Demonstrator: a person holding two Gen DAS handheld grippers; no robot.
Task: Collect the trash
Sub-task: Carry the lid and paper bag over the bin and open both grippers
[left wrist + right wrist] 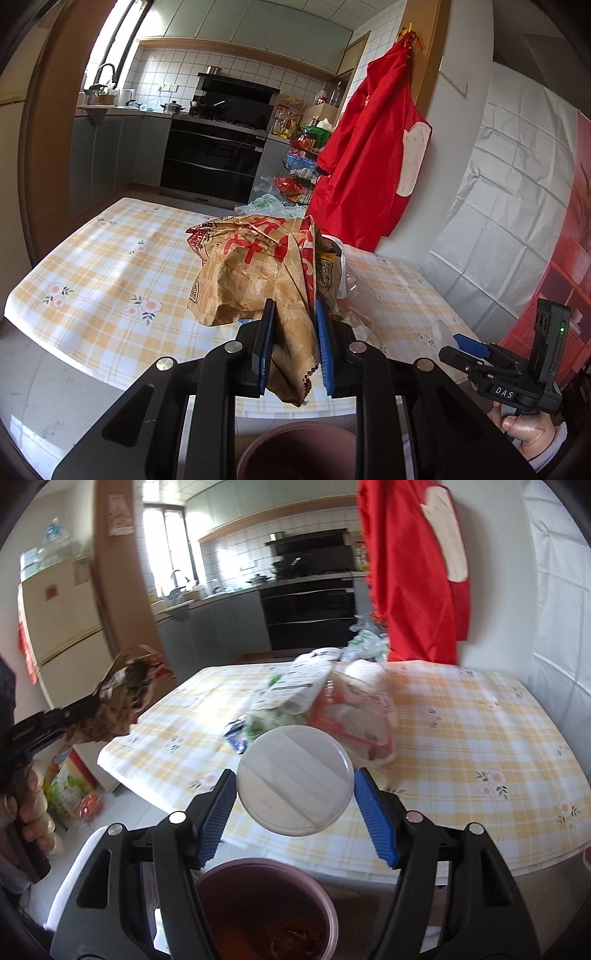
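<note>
My left gripper (pixel 293 343) is shut on a crumpled brown paper bag (pixel 255 280) with red print, held above the table's near edge; it also shows at the left of the right wrist view (pixel 125 701). My right gripper (pixel 295 808) has its jaws wide apart, and a round white plastic lid (pixel 295 779) sits between them, touching neither pad, above the bin. A dark purple trash bin (pixel 266 908) stands on the floor below both grippers, also seen in the left wrist view (pixel 299 450). More wrappers and plastic packaging (pixel 332 709) lie on the table.
The table has a yellow checked floral cloth (pixel 480 738). A red apron (pixel 369 155) hangs at the wall beyond the table. A fridge (pixel 62 620) stands left, with bags on the floor (pixel 74 790) beside it. Kitchen counters and an oven (pixel 214 158) lie behind.
</note>
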